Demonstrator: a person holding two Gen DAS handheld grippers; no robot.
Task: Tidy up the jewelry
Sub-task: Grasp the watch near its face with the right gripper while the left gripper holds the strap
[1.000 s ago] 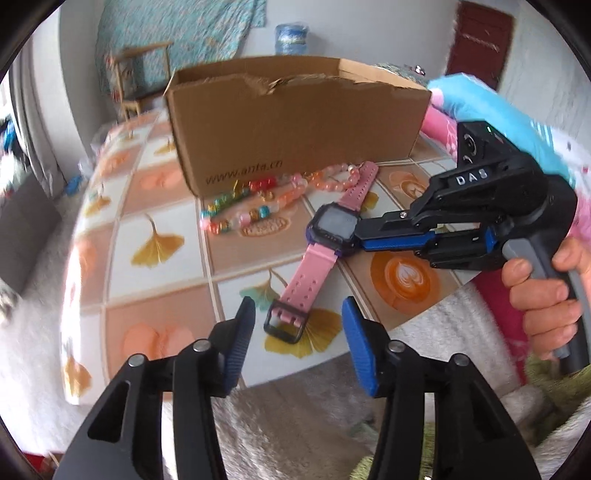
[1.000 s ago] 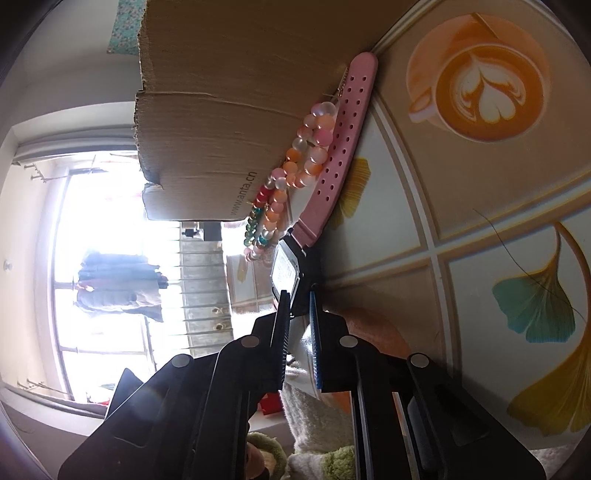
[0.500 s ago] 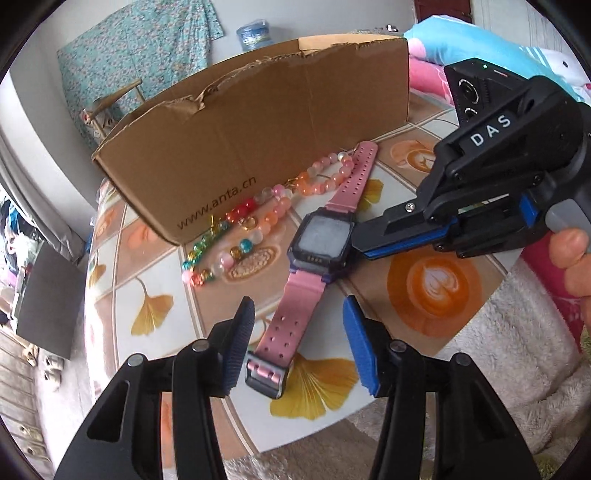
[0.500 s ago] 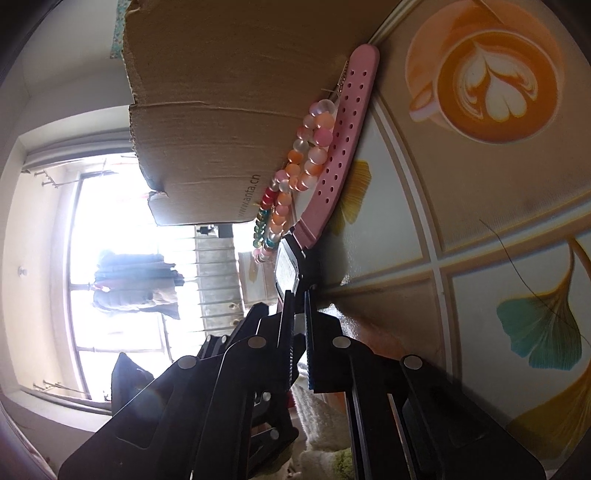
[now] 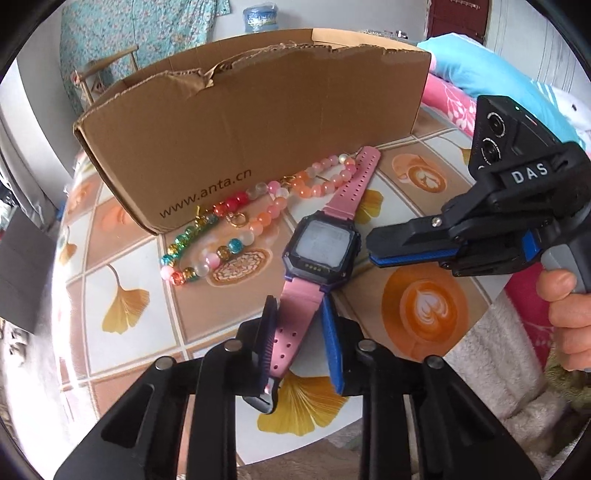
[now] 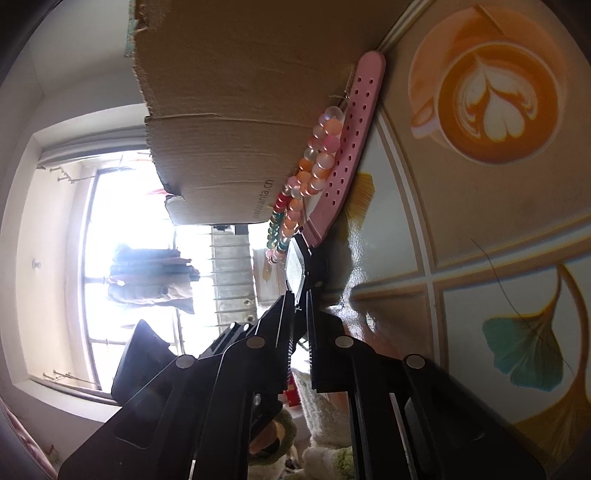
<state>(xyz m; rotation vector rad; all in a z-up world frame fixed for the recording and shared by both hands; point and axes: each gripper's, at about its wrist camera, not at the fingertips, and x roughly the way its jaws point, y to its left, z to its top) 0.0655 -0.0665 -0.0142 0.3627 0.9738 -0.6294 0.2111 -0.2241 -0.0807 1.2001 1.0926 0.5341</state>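
Left wrist view: the left gripper (image 5: 299,336) is closing around the pink plastic watch (image 5: 320,251); right gripper (image 5: 373,247) opening beside it. Colourful bead bracelets (image 5: 258,214) lie outside the brown cardboard box (image 5: 251,122).

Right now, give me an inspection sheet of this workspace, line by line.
Surface: table under a glossy cloth printed with ginkgo leaves and latte cups.
Job's things: pink watch flat on the cloth; bead bracelets beside it, along the cardboard box.
Clutter: nothing seen.
Grippers: left gripper closing around the watch's lower strap, pads not clearly pressing; right gripper opening slightly, its tips at the watch case's side.
Cables: nothing seen.
Surroundings: bright window, chair, water jug, blue and pink bedding.
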